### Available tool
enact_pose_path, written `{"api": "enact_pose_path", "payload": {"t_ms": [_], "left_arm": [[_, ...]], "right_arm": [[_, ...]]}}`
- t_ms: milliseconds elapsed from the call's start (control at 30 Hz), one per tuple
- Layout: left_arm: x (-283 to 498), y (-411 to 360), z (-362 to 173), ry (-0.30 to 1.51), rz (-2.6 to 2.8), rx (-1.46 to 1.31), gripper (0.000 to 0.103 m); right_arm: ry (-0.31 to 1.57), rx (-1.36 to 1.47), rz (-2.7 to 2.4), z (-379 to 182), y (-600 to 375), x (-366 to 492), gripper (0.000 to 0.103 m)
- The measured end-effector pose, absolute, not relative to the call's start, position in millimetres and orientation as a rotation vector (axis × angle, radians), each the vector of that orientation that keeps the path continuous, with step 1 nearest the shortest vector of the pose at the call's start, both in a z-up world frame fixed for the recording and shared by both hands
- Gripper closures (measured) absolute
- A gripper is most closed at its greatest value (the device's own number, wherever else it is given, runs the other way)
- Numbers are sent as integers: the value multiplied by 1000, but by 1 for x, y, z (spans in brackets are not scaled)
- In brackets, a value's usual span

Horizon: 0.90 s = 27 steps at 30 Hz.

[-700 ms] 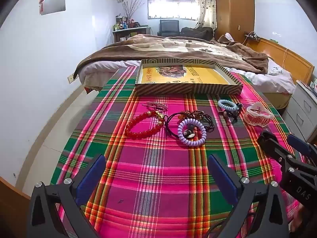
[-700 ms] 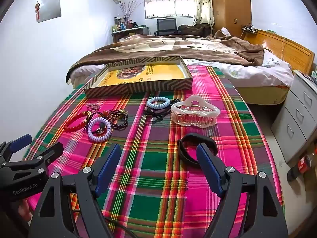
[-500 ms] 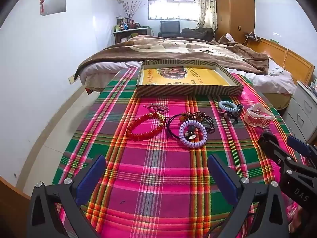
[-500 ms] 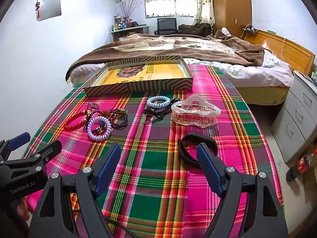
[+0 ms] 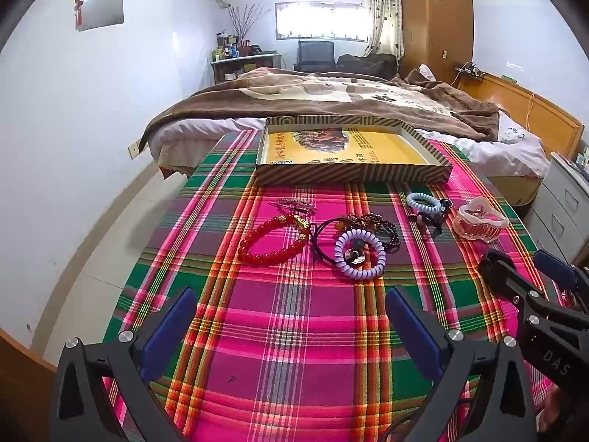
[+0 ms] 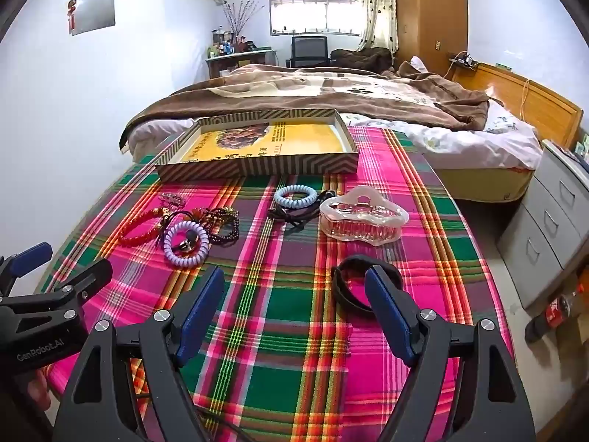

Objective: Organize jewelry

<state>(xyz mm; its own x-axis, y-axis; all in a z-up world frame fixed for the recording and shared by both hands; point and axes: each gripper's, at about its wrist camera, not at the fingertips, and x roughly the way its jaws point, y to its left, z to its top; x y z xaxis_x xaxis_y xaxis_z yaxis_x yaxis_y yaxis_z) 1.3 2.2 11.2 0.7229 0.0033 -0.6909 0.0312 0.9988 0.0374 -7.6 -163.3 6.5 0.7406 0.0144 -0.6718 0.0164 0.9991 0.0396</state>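
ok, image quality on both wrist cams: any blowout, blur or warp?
Left wrist: window blown out, jewelry sharp, bed and cloth edges bowed by fisheye, dark corner vignette. Right wrist: same window glare, no motion blur, clear clip crisp.

Tablecloth [image 5: 294, 350] covers table; bed [image 5: 331, 95] behind it. Box tray [image 5: 353, 175] sits at far edge, centre. Nearer, L to R: bead bracelet [image 5: 270, 241], w/ small hair clip [image 5: 294, 204] just behind it; coil hair tie [image 5: 360, 256] on a tangle of cords + beads; 2nd coil tie [image 5: 423, 200] further R, nearer tray; claw clip [image 5: 480, 221] R of that. Band [image 6: 364, 287] lies nearest, before claw clip. Drawers [image 6: 552, 221] R of table.
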Motion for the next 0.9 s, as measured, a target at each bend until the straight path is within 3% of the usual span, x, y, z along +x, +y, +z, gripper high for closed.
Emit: {"api": "enact_pose_path", "payload": {"t_ms": [900], "left_arm": [[-2, 8, 11, 760, -11, 38, 0]], "right_arm": [[732, 36, -4, 9, -161, -8, 25]]}}
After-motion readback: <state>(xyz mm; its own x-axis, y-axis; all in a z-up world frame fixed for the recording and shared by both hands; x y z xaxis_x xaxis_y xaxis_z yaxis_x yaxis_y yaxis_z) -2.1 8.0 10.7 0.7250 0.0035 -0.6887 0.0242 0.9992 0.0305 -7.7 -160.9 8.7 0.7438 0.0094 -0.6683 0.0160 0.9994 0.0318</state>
